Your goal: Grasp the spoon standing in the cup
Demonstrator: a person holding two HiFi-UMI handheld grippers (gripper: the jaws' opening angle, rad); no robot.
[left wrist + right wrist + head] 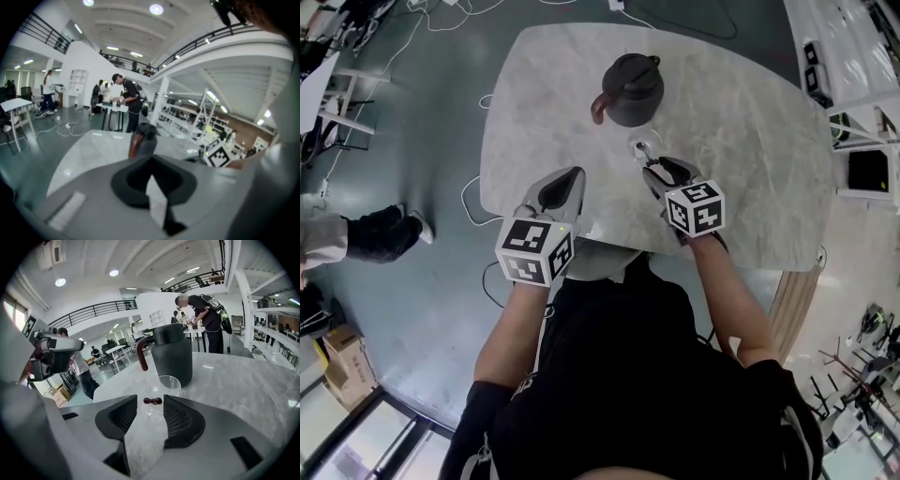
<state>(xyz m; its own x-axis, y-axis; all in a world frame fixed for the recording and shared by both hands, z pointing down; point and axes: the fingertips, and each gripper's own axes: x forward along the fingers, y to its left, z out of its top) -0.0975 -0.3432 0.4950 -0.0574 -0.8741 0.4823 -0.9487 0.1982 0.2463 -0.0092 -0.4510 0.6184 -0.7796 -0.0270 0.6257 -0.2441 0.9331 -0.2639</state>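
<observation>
A clear glass cup (pixel 644 148) stands on the marble table (pixel 741 141), just in front of a dark jug (pixel 630 90) with a brown handle. In the right gripper view the cup (pixel 169 383) holds a spoon whose dark red knobbed end (pixel 153 401) rises between my jaws. My right gripper (pixel 150 398) is open, one pad on each side of that end, and neither pad presses on it. My left gripper (pixel 575 173) is shut and empty over the table's near edge, to the left of the cup. It looks toward the jug (pixel 143 140).
The table's near edge lies right under both grippers. Cables trail over the floor to the left, where a person's feet (pixel 384 232) stand. White shelving (pixel 862 103) lines the right side. People work at a far table (pixel 206 310) behind the jug.
</observation>
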